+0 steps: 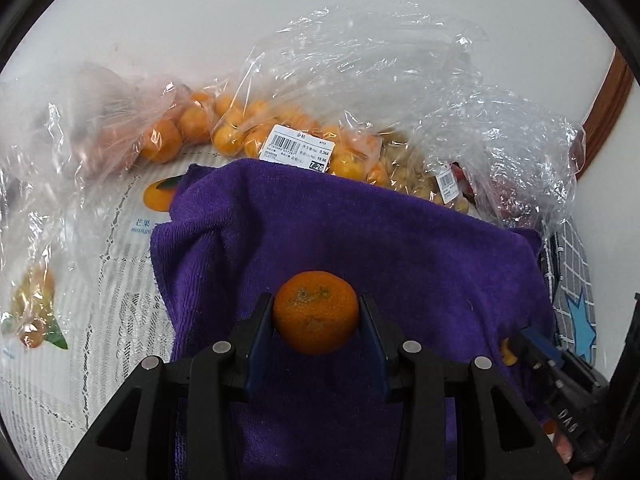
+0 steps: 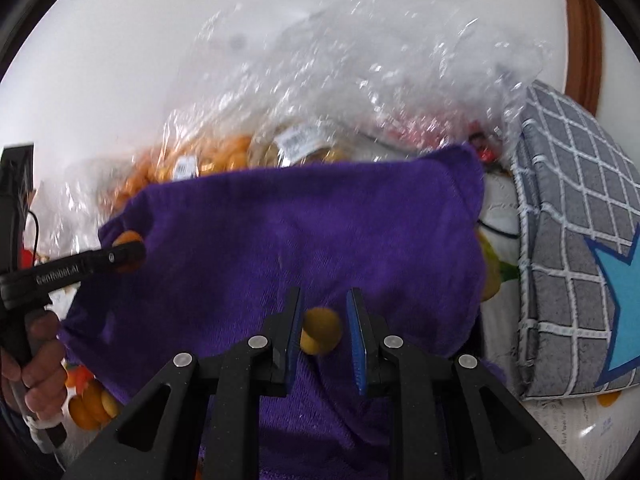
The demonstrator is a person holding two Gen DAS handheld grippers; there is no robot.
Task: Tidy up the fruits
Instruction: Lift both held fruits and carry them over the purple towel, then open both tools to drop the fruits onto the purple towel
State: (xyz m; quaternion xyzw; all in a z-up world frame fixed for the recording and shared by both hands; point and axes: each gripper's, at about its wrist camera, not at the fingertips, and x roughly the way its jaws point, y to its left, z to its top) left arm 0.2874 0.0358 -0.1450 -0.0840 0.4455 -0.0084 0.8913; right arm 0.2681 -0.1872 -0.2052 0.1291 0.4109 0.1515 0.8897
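Left gripper [image 1: 316,314] fingers pinch mandarin [image 1: 316,312] above purple towel [image 1: 360,232]; right gripper [image 2: 323,330] fingers spread around kumquat [image 2: 322,330], likely releasing.

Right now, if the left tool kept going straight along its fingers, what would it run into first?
The left tool is shut on a mandarin over the purple towel. Straight on, it would probably meet the towel's raised far part, then the bag of small oranges behind it; depth is unclear.

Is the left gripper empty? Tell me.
No. In the left wrist view the left gripper holds a mandarin orange pinched between its two fingers, above the purple towel.
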